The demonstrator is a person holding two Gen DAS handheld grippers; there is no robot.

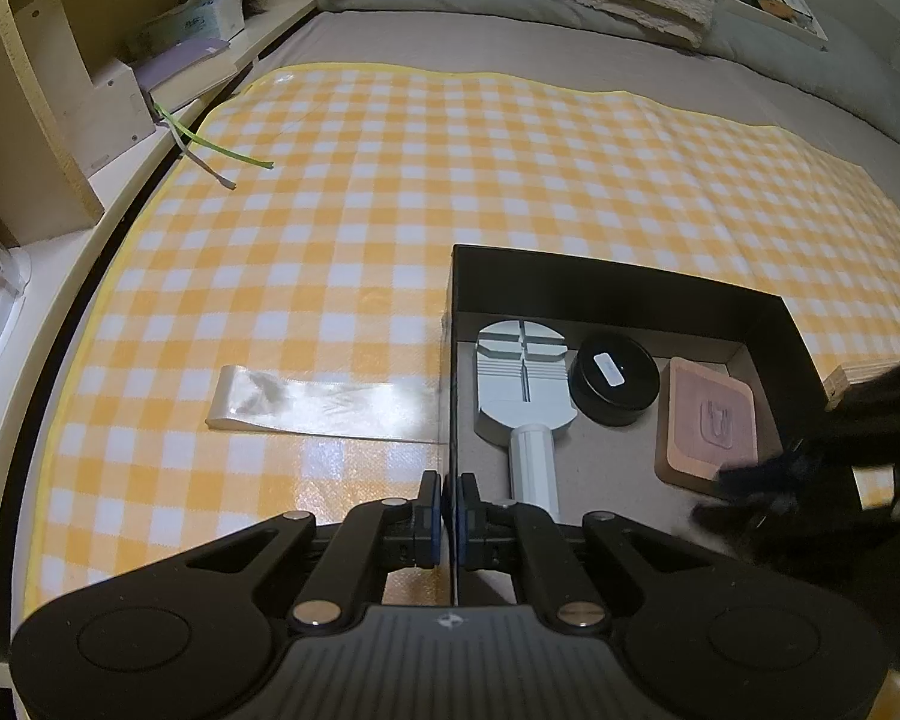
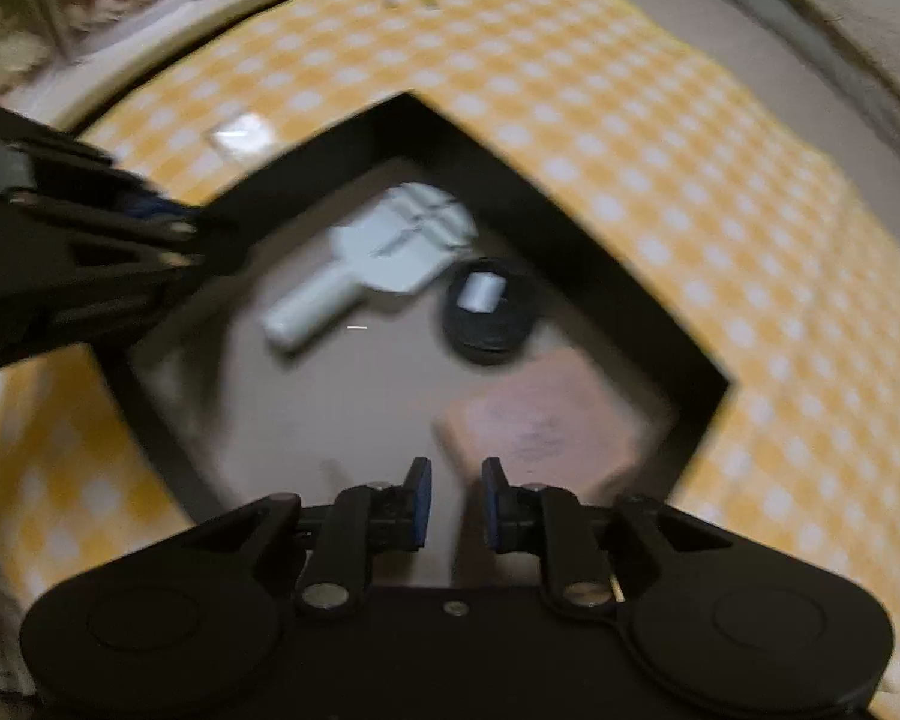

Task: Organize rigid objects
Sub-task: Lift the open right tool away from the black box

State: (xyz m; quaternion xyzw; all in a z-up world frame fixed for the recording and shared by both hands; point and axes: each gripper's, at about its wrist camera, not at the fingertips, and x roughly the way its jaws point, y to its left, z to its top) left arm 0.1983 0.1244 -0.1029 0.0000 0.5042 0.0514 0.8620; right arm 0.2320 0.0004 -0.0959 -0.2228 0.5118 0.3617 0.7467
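Left claw clamps box wall; right claw clenched, empty (coaster below) — judge: steady box, lift clear without tipping

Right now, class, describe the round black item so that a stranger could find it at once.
Start at the yellow checked cloth and find the open black box on it. Inside, three things lie in a row; the round black tin is the middle one, the only round, black piece, with a small white label on top.
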